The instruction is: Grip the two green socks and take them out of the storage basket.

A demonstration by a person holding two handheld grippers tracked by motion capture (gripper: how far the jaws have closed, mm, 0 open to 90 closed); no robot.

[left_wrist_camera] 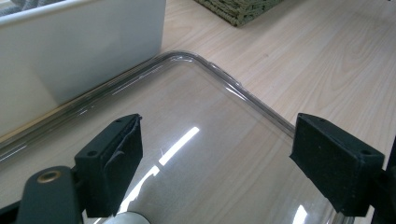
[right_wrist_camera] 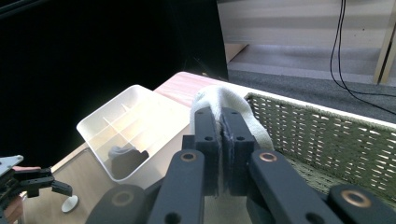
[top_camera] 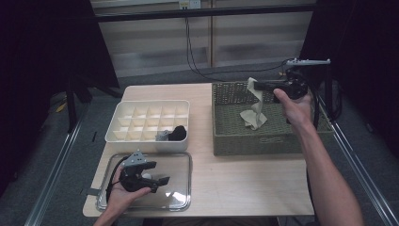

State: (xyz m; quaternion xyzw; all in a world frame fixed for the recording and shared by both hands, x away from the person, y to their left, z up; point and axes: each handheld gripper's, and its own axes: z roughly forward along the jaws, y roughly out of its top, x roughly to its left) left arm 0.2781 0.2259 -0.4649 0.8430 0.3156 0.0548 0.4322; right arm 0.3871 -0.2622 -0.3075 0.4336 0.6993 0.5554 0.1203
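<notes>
Sock (top_camera: 254, 109) of pale cloth hangs from the right gripper (top_camera: 256, 86), whose jaws are pressed tight on its top end, above the woven basket (top_camera: 235, 143). The left gripper (top_camera: 160, 181) rests over the clear lid (top_camera: 183, 157) with jaws wide apart, holding nothing, beside the white divided box (top_camera: 120, 110).

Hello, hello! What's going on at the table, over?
Right gripper shut on pale sock, lifted over wicker basket. Left gripper open above clear lid. Nothing in the way.

Divided box (top_camera: 148, 120) left of basket (top_camera: 235, 141), behind lid (top_camera: 181, 188).
</notes>
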